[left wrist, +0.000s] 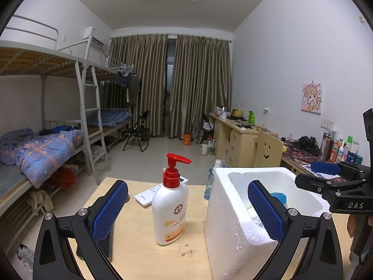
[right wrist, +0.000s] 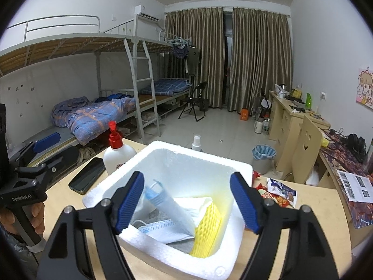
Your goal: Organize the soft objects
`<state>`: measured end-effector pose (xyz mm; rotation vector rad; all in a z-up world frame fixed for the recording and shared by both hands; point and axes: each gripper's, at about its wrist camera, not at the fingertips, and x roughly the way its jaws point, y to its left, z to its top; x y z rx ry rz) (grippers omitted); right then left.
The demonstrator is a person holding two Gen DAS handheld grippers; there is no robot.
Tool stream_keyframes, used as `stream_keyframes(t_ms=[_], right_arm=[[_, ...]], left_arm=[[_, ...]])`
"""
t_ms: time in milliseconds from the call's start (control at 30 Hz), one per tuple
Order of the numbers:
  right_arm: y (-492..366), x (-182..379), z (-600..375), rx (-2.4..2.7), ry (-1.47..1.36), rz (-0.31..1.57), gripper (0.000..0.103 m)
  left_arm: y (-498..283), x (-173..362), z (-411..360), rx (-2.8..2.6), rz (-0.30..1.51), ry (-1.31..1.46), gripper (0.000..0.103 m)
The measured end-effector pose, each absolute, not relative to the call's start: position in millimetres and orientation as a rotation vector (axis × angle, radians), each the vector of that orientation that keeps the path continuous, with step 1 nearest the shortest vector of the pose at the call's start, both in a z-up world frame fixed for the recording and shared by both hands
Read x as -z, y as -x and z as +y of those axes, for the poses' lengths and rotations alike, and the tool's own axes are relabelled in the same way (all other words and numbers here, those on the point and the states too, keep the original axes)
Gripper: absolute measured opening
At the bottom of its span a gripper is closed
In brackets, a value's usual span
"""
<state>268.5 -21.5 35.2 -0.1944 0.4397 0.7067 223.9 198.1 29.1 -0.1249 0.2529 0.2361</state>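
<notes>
A white foam box (right wrist: 237,212) stands on the wooden table (right wrist: 310,228). Inside it lie a yellow foam net (right wrist: 208,228), blue face masks (right wrist: 160,198) and a white folded cloth (right wrist: 198,206). My right gripper (right wrist: 187,200) is open and empty, hovering just above the box opening. My left gripper (left wrist: 188,207) is open and empty, low over the table, with the box (left wrist: 233,224) at its right finger. The right gripper also shows in the left wrist view (left wrist: 335,186), above the box.
A white pump bottle with a red top (left wrist: 171,206) stands between the left fingers. A remote (left wrist: 153,192), a spray bottle (left wrist: 211,182), a black phone (right wrist: 87,175) and snack packets (right wrist: 279,191) lie on the table. Bunk beds are left, desks right.
</notes>
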Motion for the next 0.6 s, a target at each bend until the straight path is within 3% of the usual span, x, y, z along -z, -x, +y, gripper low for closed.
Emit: stream_keyframes(t_ms=[433,600], right_arm=[[-260,-42,-30,-0.709,0.181,0.418,0.097],[-256,-43,-39,-0.692,0.165,0.421,0.099]], left_arm=[[-220,-35,194,-0.218,0.254,0.114,0.103],[-219,-41,189,-0.211,0.26,0.108,0.103]])
